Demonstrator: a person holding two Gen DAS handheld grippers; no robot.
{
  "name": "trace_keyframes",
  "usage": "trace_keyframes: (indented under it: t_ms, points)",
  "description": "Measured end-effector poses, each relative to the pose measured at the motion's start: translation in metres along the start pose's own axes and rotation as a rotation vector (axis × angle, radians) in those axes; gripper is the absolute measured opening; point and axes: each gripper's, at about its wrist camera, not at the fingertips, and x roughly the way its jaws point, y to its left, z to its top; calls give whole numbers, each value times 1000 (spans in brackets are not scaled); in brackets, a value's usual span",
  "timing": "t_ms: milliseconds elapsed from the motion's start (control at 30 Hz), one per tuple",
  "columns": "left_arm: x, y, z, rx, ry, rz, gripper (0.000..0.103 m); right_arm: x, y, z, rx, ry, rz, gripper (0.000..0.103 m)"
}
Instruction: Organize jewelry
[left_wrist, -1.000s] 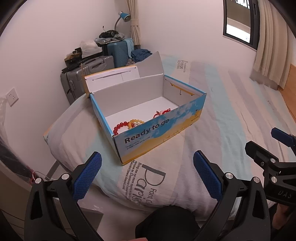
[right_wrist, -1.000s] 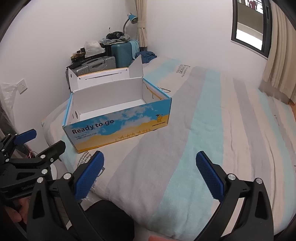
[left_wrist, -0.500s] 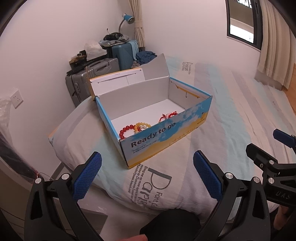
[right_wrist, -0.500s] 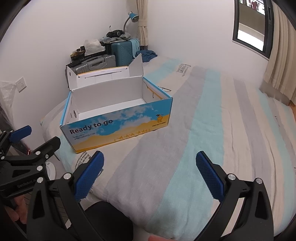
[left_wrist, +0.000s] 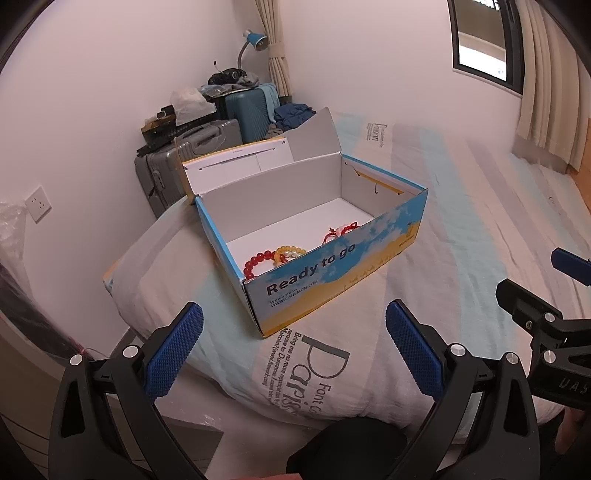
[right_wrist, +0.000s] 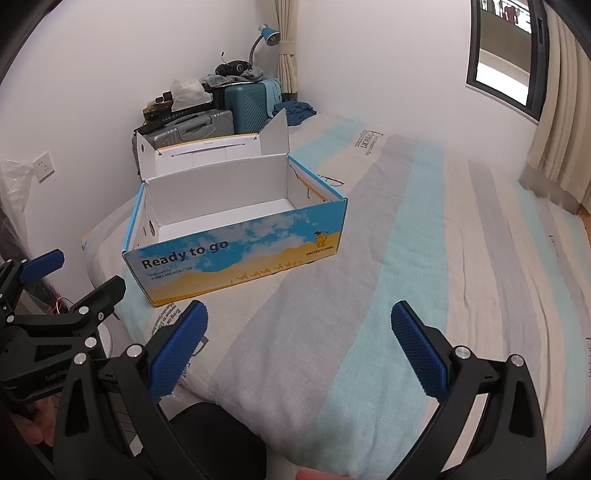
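left gripper (left_wrist: 293, 349) spread wide, box (left_wrist: 332, 273) reads "ready to go"

On the blue-and-yellow front wall of the open box (right_wrist: 236, 258), "Ready to go" was printed in dark letters, with "Welcome to WWW.CANEMON.COM" beneath it in small type. At the right end of that wall, "PROTECTCAMEL" was read under a small camel figure (right_wrist: 320, 239). On the bedsheet (left_wrist: 317, 369), in the lower middle of the left wrist frame, large letters "Paris" and "Font" were seen; the smaller lines beside them could not be read reliably.
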Motion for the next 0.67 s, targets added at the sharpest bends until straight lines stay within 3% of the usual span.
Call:
trace_keyframes:
  t_ms: [433,600,667]
  points:
    - [0,-2,-1,-23,-2,-25,97,0,1,-1,-1,2,2,96]
    - [0,-3,-2,3,-4,18,97,2,0,-2,-1,3,3,96]
    - [1,0,-2,-16,-3,-6,97,1,1,-3,-4,2,3,96]
